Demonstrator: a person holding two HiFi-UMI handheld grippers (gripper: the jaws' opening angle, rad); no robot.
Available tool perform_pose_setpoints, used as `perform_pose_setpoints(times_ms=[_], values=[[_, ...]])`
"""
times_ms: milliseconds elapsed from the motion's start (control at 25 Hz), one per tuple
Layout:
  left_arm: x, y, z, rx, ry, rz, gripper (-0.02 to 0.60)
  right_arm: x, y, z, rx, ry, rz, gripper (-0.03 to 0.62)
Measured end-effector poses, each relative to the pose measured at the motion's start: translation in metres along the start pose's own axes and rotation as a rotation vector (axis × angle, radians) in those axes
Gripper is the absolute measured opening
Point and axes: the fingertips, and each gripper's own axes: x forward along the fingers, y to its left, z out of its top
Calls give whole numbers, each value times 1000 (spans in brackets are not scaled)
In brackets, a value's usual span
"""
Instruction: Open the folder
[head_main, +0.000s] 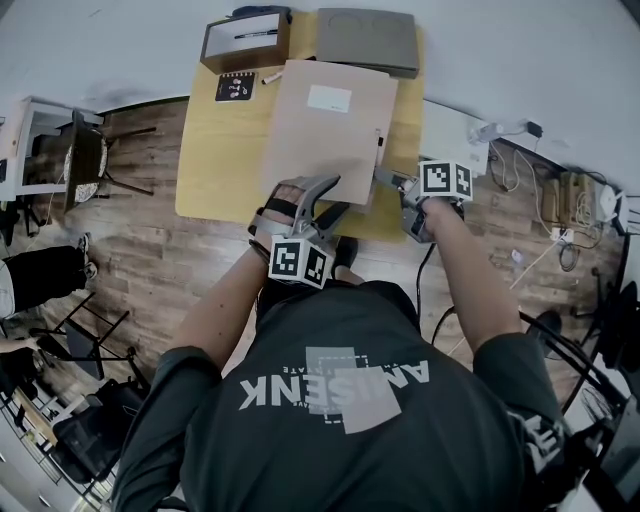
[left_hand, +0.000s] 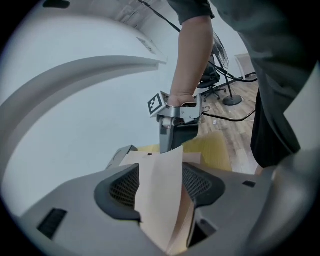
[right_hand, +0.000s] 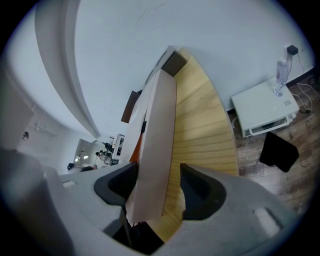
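The tan folder (head_main: 325, 130) lies on the yellow table (head_main: 205, 185) — near corner between the left gripper's (head_main: 333, 195) wide-spread jaws, right edge between the right gripper's (head_main: 385, 176) parted ones. Only the left gripper view shows its cover curling away from the leaf behind — the head view hides that

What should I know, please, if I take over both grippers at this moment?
The folder lies closed on the table; its layers seem to part slightly at the near left corner.
The left gripper: open, that corner between its jaws, unclamped.
The right gripper: open, the folder's right edge between its jaws, unclamped.
Done: both grippers set at the folder.
Left: probably grip the cover alone, hold the rest down, swing it open.
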Motion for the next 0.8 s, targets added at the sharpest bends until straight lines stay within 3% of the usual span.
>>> perform_pose_setpoints(times_ms=[200, 560, 680, 800], values=[[16, -20, -12, 8, 57, -29, 253, 0, -2, 2, 10, -12, -4, 264], [14, -20, -11, -41, 56, -22, 210, 0, -1, 4, 14, -24, -3, 264], [10, -22, -8, -47, 36, -17, 142, 1, 0, 5, 17, -30, 2, 264], [7, -20, -1, -52, 8, -4, 21, 0, 0, 6, 8, -28, -1, 264]])
